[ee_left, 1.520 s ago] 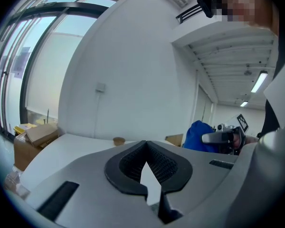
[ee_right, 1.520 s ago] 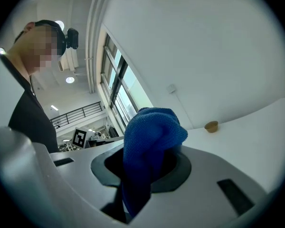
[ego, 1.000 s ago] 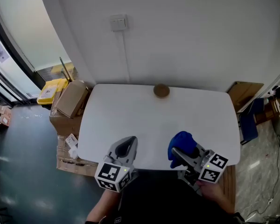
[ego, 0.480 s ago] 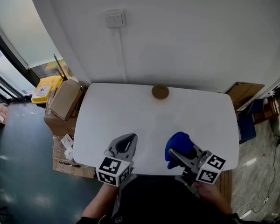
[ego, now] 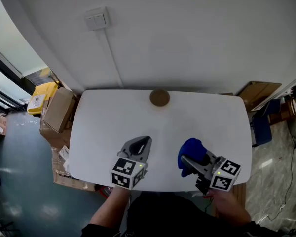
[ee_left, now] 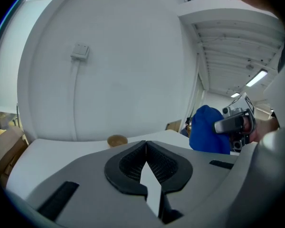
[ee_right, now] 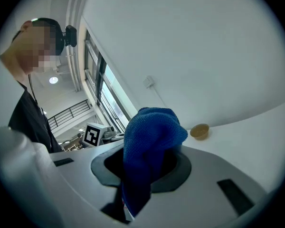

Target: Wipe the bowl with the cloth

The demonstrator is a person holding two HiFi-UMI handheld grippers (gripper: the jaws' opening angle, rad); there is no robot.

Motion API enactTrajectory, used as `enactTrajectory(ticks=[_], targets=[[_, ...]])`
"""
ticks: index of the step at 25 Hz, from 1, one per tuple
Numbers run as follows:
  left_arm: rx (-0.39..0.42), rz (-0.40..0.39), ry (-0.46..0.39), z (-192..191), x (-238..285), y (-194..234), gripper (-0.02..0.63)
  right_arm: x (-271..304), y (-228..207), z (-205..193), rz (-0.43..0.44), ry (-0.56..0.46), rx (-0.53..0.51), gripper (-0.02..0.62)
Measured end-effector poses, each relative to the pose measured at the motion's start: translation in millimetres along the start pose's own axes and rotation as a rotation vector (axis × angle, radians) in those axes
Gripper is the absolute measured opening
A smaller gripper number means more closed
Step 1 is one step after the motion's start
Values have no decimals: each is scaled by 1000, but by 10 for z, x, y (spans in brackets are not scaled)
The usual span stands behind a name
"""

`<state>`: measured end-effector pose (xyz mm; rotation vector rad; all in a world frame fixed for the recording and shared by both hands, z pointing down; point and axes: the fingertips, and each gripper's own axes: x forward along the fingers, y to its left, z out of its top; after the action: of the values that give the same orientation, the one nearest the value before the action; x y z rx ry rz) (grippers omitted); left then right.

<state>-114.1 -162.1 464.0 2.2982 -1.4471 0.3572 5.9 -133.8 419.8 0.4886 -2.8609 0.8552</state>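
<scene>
Left tongs (ego: 143,143) sit at 7 o'clock in the head view, over the near edge of the white surface (ego: 103,127). Their tips are pressed together with nothing between them.

Right tongs (ego: 187,161) are at 5 o'clock, near the left pair and over the same near edge. They are clamped on the blue cloth (ego: 191,149). The cloth bunches up above the tips, and a fold hangs below them in the right gripper view.

The bowl (ego: 159,98) is small, brown and upright. It stands at 12 o'clock by the far edge of the surface, close to the wall and well apart from both tongs.

Cardboard boxes (ego: 56,111) sit on the floor at 9 o'clock, just beside the surface. A yellow bin (ego: 39,95) is at 10 o'clock behind them, and a flat cardboard piece (ego: 260,94) is at 2 o'clock. A wall switch (ego: 97,19) is at 11 o'clock on the white wall.
</scene>
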Motion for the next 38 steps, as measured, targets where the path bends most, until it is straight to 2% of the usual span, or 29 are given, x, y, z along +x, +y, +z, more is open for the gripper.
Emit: enactTrajectory(ticks=[3, 6, 11, 15, 16, 19, 21, 24, 29, 34, 38], targets=[[-2, -10, 33, -87, 229, -1, 12, 108, -173, 48, 19, 26, -6, 81], [32, -20, 48, -80, 468, 44, 12, 229, -338, 96, 33, 45, -8, 81], [78, -1, 53, -65, 867, 300, 12, 503, -597, 103, 55, 80, 17, 81], [123, 1, 111, -234, 1208, 483, 14, 720, -754, 46, 72, 96, 41, 81], [126, 0, 123, -265, 1285, 522, 21, 763, -801, 22, 70, 103, 39, 81], [98, -2, 144, -327, 1496, 643, 124, 872, -973, -59, 54, 116, 51, 81], [105, 4, 155, -370, 1626, 734, 141, 939, -1092, -111, 42, 115, 72, 81], [181, 26, 190, -473, 1805, 862, 162, 1020, -1237, -162, 22, 107, 96, 81], [388, 10, 255, -656, 2103, 929, 198, 1054, -1326, -192, -1, 84, 132, 81], [436, -63, 298, -764, 2377, 932, 202, 1039, -1330, -288, -11, 95, 152, 81], [485, -80, 333, -795, 2539, 996, 202, 987, -1361, -280, -39, 76, 177, 81]])
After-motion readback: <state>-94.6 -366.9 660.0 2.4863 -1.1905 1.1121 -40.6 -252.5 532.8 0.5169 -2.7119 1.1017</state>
